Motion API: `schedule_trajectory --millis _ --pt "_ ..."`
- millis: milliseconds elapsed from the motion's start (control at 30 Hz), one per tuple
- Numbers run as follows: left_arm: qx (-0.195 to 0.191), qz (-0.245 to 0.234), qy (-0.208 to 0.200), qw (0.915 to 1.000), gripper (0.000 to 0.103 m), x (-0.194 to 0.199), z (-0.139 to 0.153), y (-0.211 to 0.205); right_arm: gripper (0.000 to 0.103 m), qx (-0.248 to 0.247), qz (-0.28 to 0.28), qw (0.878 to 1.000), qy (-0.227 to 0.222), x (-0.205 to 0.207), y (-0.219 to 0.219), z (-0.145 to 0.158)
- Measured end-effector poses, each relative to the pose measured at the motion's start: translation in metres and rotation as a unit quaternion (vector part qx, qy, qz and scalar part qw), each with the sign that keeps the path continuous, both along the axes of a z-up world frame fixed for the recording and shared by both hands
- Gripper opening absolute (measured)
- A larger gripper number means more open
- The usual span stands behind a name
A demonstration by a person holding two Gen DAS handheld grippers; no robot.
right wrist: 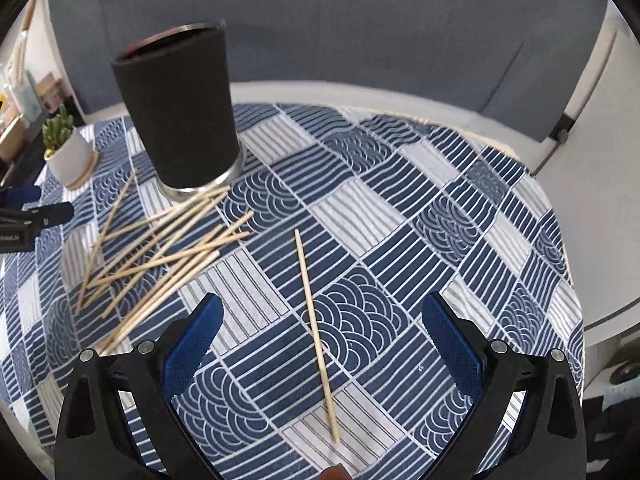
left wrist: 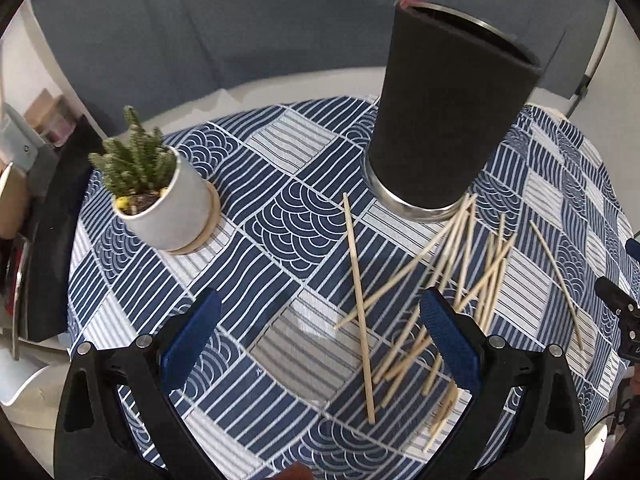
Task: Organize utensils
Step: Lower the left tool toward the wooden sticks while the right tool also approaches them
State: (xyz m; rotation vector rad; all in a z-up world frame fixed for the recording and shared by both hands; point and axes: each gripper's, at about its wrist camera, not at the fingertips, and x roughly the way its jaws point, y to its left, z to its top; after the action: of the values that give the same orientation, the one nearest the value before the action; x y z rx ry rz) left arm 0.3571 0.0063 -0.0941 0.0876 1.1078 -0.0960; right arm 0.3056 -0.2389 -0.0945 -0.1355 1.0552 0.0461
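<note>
While both grippers, left [left wrist: 320, 312] and right [right wrist: 320, 314], gape wide and empty, the left's label seemingly reads "RobotLAI".

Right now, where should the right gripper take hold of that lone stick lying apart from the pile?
Probably near the middle of the lone stick, from straight above. It lies flat on the tablecloth, alone, running lengthwise between the open right gripper fingers, so they would close across its thin width.
</note>
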Motion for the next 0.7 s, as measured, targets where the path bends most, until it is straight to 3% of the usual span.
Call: schedule_trajectory --millis 467,700 --pt "0.014 -0.02 0.051 0.9984 0.097 0.043 -0.045 -0.012 0.095 -0.014 -0.003 0.996 0.087 0.034 -0.007 -0.053" --pt "0.016 0.006 0.08 0.9967 0.097 0.06 -0.066 -0.005 0.095 -0.031 0.009 0.993 0.116 0.044 -0.008 -0.074"
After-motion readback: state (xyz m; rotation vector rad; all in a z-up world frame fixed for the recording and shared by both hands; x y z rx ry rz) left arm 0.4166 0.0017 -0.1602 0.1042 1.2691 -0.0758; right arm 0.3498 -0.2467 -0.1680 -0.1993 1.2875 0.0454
